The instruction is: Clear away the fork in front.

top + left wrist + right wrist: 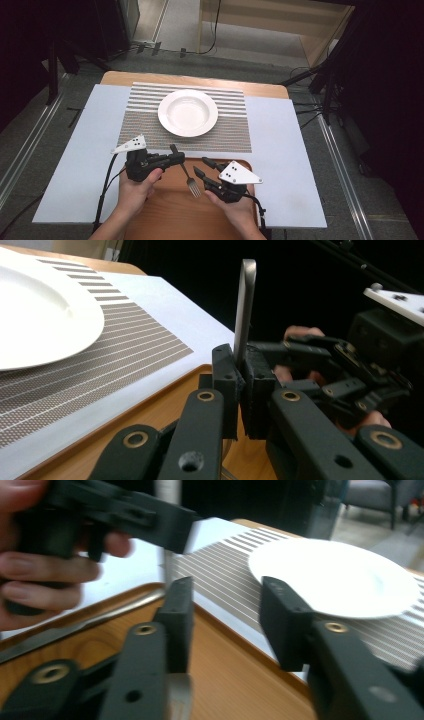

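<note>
L tool (176, 159) clamped tight on fork (189, 176) handle, fork held over tray (170, 210), tines toward person. R tool (202, 167) parted, nothing gripped, just beside fork. Plate (188, 113) on mat (145, 125), well apart, on tabletop (75, 150).

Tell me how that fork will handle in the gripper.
The fork looks like thin polished metal, so probably stiff but slippery. The left gripper pinches only its handle, so the tines may swing down. It seems light.
</note>
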